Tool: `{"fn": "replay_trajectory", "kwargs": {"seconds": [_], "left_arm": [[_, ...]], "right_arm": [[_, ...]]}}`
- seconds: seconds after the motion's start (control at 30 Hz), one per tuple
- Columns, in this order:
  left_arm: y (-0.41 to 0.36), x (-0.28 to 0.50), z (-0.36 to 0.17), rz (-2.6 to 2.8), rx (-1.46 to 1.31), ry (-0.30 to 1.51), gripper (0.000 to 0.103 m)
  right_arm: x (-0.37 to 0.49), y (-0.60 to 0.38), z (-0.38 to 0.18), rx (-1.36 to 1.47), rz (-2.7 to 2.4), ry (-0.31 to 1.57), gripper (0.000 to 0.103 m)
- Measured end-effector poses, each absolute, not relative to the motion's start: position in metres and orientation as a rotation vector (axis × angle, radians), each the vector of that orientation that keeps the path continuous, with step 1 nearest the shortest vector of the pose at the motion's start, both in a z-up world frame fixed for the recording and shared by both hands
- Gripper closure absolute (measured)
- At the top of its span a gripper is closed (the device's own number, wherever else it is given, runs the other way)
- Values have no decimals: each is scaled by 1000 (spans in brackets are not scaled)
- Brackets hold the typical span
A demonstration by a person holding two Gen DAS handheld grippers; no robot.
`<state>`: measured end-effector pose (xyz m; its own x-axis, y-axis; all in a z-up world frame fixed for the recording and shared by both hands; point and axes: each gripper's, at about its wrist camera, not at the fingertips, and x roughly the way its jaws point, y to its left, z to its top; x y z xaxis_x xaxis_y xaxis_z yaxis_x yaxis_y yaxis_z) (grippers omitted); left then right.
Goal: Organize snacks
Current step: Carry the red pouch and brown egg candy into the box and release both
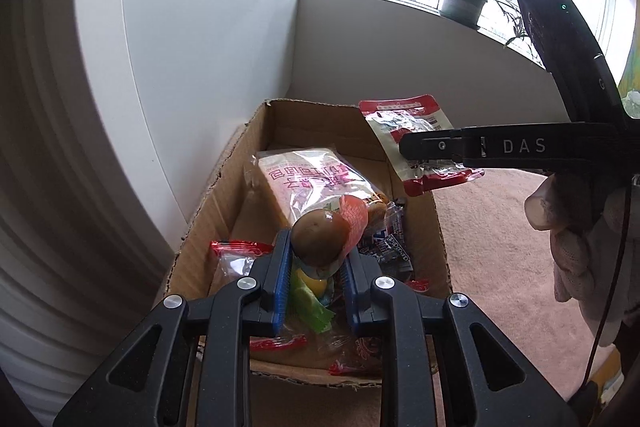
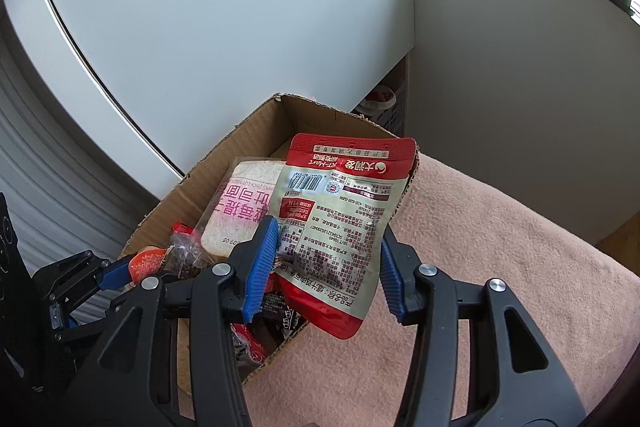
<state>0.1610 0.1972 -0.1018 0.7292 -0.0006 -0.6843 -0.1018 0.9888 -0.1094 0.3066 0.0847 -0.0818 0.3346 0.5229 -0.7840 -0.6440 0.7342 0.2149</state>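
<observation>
A pinkish, towel-like cloth surface (image 2: 500,267) carries everything here; whether it covers a bed or a table cannot be told. Directly on it stands an open cardboard box (image 1: 224,211), ahead of and below the left tool and to the left of the right tool, its far corner near the white wall. The box's right wall (image 2: 296,337) meets the cloth along a straight edge. To the right of the box the cloth runs on toward the view's edge
</observation>
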Motion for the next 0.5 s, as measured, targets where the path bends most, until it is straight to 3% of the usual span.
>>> {"fn": "replay_trajectory", "kwargs": {"seconds": [0.37, 0.47, 0.5], "left_arm": [[210, 167, -107, 74, -160, 762, 81], [211, 169, -107, 84, -167, 765, 78], [211, 169, -107, 86, -168, 767, 70]], "right_arm": [[309, 97, -86, -148, 767, 958, 52], [303, 93, -82, -144, 766, 951, 45], [302, 94, -81, -143, 763, 943, 42]]}}
